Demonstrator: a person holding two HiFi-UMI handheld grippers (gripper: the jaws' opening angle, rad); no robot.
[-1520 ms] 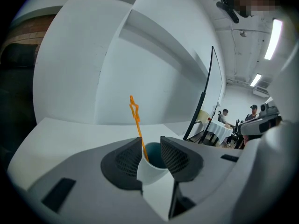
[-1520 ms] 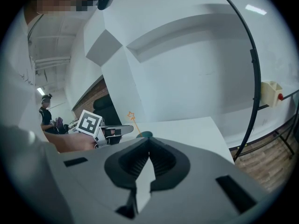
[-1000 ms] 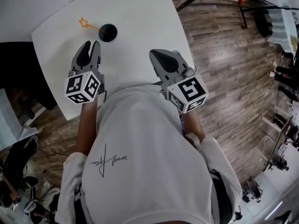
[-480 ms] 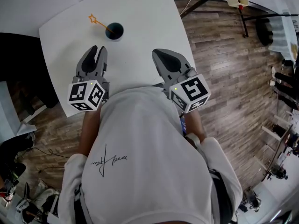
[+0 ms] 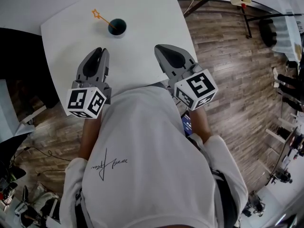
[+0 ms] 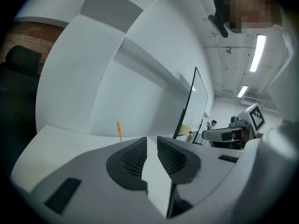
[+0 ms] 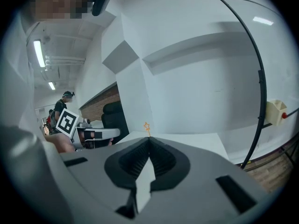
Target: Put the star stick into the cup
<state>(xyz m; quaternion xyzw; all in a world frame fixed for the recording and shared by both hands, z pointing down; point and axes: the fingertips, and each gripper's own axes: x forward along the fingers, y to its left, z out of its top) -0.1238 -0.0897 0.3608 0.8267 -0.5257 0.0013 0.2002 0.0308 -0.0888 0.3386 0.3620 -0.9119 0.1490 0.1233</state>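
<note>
In the head view the lower end of the star stick [image 5: 100,17] is hidden inside the cup [image 5: 117,27], at 11 o'clock on the tabletop [image 5: 142,42]. In both gripper views the fingers [image 6: 128,160] cover the cup; only the stick's top shows.

the star stick [image 5: 104,20] stands in the dark cup [image 5: 117,27] near the far edge of the white table [image 5: 147,23], leaning up and to the left with its orange star outside the rim. both grippers hover over the table's near edge, well apart from the cup, each pointing away from the person. the left gripper [image 5: 100,51] has just been closing its jaws with nothing between them, and the right gripper [image 5: 160,48] is level with it.
</note>
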